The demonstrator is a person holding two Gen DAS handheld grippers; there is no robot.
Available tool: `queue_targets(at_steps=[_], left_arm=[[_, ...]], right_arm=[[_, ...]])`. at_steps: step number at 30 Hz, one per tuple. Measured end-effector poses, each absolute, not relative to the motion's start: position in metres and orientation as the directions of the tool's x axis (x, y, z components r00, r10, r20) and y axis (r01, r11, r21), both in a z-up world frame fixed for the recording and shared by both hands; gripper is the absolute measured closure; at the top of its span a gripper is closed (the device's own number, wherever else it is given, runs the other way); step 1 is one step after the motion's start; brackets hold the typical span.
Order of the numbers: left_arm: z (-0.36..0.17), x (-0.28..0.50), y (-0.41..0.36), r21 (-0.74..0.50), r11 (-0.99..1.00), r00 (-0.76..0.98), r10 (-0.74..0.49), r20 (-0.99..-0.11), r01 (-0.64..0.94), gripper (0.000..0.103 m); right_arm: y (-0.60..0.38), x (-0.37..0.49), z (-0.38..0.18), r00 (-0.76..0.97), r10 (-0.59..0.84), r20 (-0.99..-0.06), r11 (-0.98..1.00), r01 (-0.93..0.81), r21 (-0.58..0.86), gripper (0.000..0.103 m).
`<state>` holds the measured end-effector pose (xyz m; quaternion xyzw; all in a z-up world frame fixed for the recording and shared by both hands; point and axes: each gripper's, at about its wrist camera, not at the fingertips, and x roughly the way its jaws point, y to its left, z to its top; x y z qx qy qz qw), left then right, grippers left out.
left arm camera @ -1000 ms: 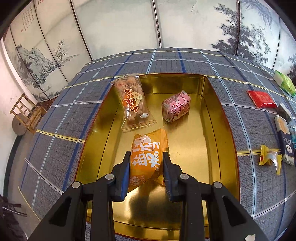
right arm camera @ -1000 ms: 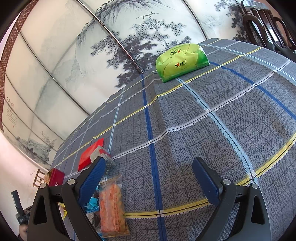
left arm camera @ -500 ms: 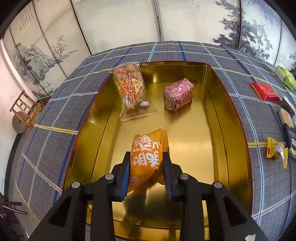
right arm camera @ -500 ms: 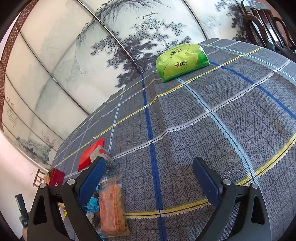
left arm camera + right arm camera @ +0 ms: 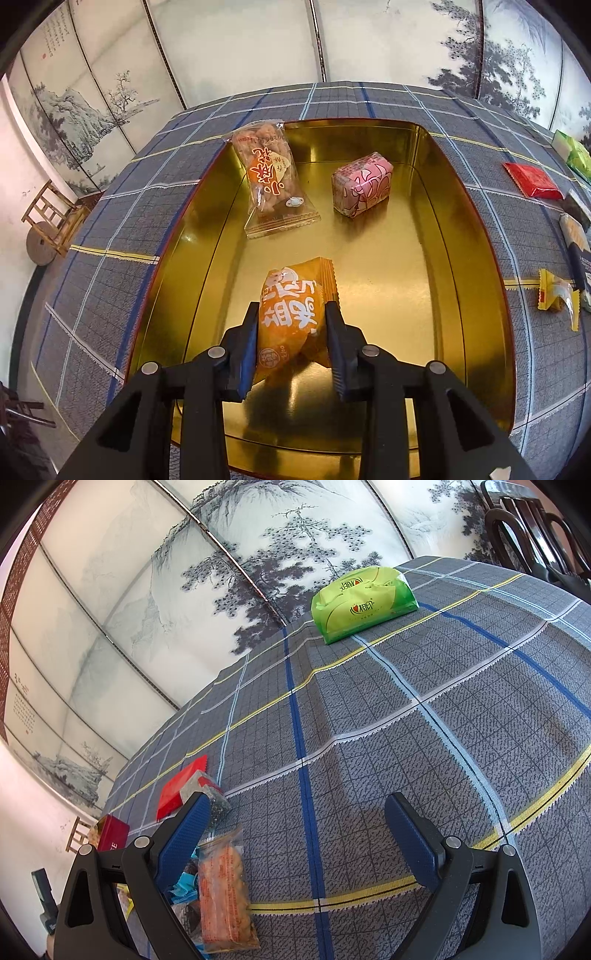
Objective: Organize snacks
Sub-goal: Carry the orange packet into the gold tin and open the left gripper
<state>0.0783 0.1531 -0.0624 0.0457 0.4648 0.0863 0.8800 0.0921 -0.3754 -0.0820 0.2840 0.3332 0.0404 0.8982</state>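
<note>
Closer over the gold tray (image 5: 476, 258) now, left claw (image 5: 291, 338) stays clamped on orange snack packet (image 5: 291, 314) above near tray floor. Lower, then release flat (clear of pink packet (image 5: 362, 184)). Right claw (image 5: 295, 834) wide open, empty above desk (image 5: 424, 720).

1. My left gripper (image 5: 291, 338) has matte black, angular plastic arms with triangular cut-outs.
2. Its fingers carry blue ribbed pads (image 5: 246, 354); round silver screws sit on the black links behind them.
3. My right gripper (image 5: 295, 845) has the same black frame and silver screws.
4. Its blue pads (image 5: 408, 840) show a fine dotted texture.
</note>
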Motion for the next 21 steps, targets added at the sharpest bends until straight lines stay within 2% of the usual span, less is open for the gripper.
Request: queue_targets(at_steps=[7,10,12,19,21], left_arm=[[-0.065,0.076,0.154,0.16,0.981,0.567,0.194,-0.8,-0.11,0.069],[-0.064,0.075,0.159,0.11,0.987,0.568,0.158,-0.808,-0.119,0.058],[-0.062,0.073,0.159,0.084,0.991,0.575,0.132,-0.807,-0.108,0.035],[-0.031,0.055,0.149,0.034,0.998,0.716,0.064,-0.695,-0.056,0.028],[-0.025,0.05,0.151,0.013,0.998,0.731,0.053,-0.68,-0.061,0.026]], right_arm=[[-0.371,0.093,-0.081,0.768,0.248,-0.59,0.848,0.122,0.515,0.007],[-0.356,0.098,-0.076,0.728,0.197,-0.656,0.898,0.134,0.418,0.007],[-0.346,0.095,-0.072,0.711,0.2,-0.674,0.911,0.119,0.395,0.007],[-0.299,0.07,-0.054,0.682,0.178,-0.71,0.971,-0.004,0.24,0.007],[-0.284,0.067,-0.059,0.672,0.113,-0.732,0.99,-0.013,0.142,0.007]])
